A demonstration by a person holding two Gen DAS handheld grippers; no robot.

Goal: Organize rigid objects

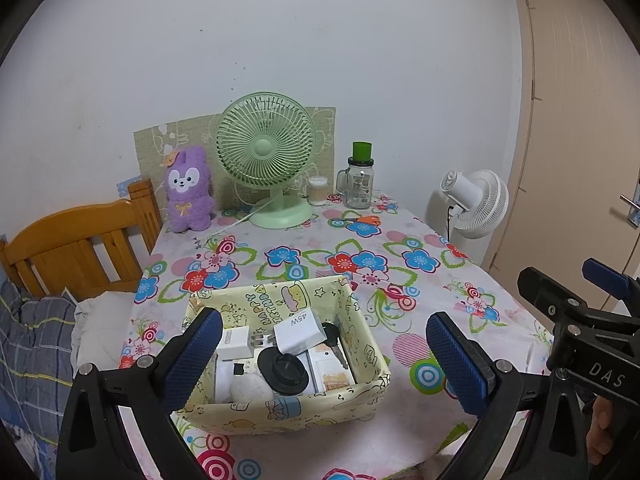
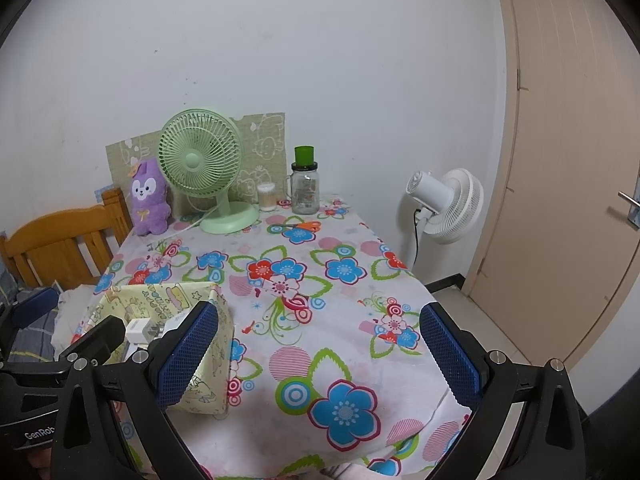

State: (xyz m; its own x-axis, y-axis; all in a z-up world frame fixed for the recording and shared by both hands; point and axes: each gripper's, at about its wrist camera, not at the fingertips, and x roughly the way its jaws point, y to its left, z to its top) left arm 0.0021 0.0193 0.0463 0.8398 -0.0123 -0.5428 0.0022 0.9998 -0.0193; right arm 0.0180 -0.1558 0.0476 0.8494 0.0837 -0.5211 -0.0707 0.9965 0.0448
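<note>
My left hand-held gripper hangs wide open and empty over the yellow fabric box at the bottom middle. My right hand-held gripper is wide open and empty too. I should go down slowly. I count two white chargers, one key, one black lid, one orange scissors.

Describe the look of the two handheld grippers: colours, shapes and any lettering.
Both are black plastic frames with silver screws and two fingers faced with blue, finely textured pads. The left gripper has "GenRob" in white on its body, seen from the right wrist view. The right gripper has "DAS" in white, seen from the left wrist view.
</note>
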